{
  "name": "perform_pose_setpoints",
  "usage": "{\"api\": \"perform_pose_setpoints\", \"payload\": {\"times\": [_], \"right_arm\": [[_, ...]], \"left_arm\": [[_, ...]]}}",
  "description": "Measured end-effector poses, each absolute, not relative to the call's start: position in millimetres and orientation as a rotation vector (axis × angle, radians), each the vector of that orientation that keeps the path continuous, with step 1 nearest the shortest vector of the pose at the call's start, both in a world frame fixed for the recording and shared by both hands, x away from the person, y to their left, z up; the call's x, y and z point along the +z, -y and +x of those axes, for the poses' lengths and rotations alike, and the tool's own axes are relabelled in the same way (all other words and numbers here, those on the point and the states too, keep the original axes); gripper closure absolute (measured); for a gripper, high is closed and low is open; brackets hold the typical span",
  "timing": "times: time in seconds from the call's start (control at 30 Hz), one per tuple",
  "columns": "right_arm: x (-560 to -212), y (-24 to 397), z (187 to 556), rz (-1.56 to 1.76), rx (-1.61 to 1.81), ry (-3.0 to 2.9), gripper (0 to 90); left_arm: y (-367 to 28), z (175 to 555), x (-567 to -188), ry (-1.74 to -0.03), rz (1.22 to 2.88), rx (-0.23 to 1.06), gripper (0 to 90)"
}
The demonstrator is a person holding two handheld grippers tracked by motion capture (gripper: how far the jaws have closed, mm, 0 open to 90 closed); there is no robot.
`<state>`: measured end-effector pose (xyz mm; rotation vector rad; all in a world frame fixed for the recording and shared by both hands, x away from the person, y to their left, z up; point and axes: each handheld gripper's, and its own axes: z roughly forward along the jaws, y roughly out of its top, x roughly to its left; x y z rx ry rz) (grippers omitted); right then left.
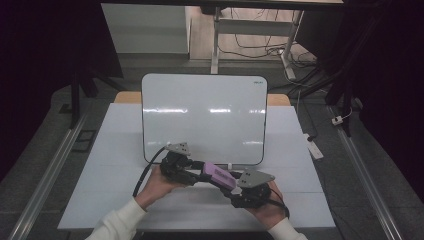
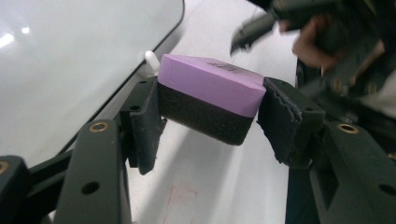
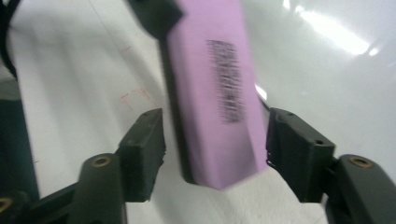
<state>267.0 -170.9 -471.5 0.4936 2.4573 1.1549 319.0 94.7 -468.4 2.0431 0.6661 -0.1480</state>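
The purple eraser (image 1: 218, 175), a block with a black felt underside, hangs above the tabletop (image 1: 115, 165), just in front of the near edge of the whiteboard (image 1: 202, 117) and bridging the gap between the two hands. The left tool (image 1: 197, 167) is clenched on one end of it: in the left gripper view the eraser (image 2: 210, 95) sits tilted between the pads, the left pad flat against its felt side and the right pad touching its purple corner. The right tool (image 1: 231, 186) is released; in the right gripper view the eraser (image 3: 215, 88) passes lengthwise between its jaws with a gap on the left pad's side and the right pad close beside the purple face, contact there hard to judge through the blur.

The whiteboard lies flat in the middle of the tabletop, its rounded near-right corner just beyond the eraser. A small white peg (image 2: 152, 59) stands at the board's near edge, right behind the held end. Bare tabletop runs to the left and right of the board and in a strip along the near edge, under and around both hands. Floor rails (image 1: 55, 165) flank the tabletop, well apart from the work.
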Motion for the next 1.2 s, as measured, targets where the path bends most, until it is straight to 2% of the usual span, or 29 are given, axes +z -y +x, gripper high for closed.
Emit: {"api": "perform_pose_setpoints", "payload": {"times": [0.17, 0.4, 0.53, 0.63, 0.9, 1.2], "right_arm": [[-478, 148, 259, 0.418, 0.958, -2.339, 48.1], [-480, 141, 253, 0.355, 0.836, -2.230, 63.9], [-469, 151, 261, 0.423, 0.906, -2.183, 65.2], [-448, 164, 278, 0.555, 0.974, -2.106, 65.2], [-380, 189, 349, 0.928, 1.086, -1.893, 64.9], [-358, 189, 405, 1.122, 1.009, -1.859, 64.3]], "left_arm": [[-90, 322, -469, -0.717, 2.010, -0.199, 40.8], [-94, 324, -467, -0.771, 1.946, -0.228, 42.3], [-99, 315, -460, -0.768, 1.951, -0.140, 27.9], [-111, 304, -454, -0.761, 1.956, -0.058, 22.6], [-160, 267, -461, -0.795, 2.001, 0.105, 20.2], [-215, 237, -478, -0.903, 1.977, 0.165, 20.2]]}}
